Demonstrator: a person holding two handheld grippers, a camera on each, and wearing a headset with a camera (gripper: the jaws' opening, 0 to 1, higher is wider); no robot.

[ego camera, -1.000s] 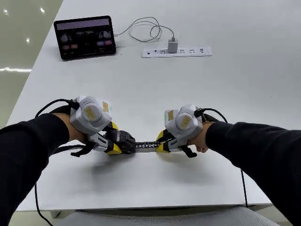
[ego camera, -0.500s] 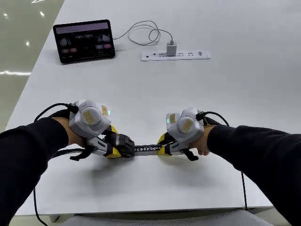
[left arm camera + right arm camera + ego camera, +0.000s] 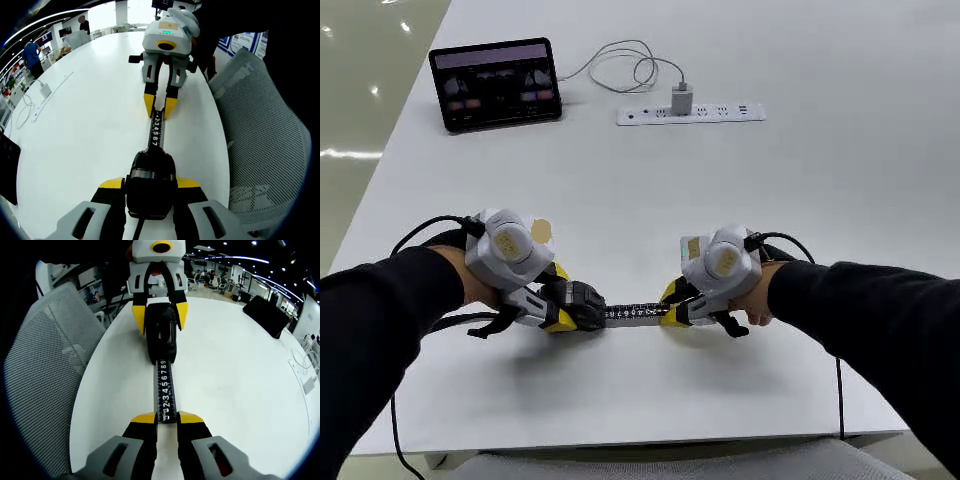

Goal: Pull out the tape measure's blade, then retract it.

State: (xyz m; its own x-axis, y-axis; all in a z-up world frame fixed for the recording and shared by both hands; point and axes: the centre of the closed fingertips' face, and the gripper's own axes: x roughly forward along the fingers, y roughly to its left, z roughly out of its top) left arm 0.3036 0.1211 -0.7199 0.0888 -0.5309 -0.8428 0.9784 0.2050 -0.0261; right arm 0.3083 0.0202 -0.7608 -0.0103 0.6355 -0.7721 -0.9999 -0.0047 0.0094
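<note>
While both black-sleeved forearms come in from the lower corners of the head view and angle toward each other, the left hand [image 3: 472, 285] sits at lower left of centre, knuckles up, low over the white worktop [image 3: 770, 200]. The left tongs [image 3: 568, 308] point rightward and are clamped on the black, boxy plastic tape measure [image 3: 584, 305], one yellow-tipped jaw on each side of its case, as the left gripper view shows from behind. From the case's mouth a short stretch of the black steel blade [image 3: 164, 390] with white numerals runs straight and level toward the right; numbers up to 9 can be read in the right gripper view. The right tongs [image 3: 167, 417] are nearly closed, pinching the blade's free end between their yellow tips. The right hand [image 3: 758, 297] is at lower right of centre, mirroring the left. At upper left of the head view stands a black tablet [image 3: 495, 83] with a lit screen; right of it lies a white power strip [image 3: 690, 113] with a charger plugged in.
</note>
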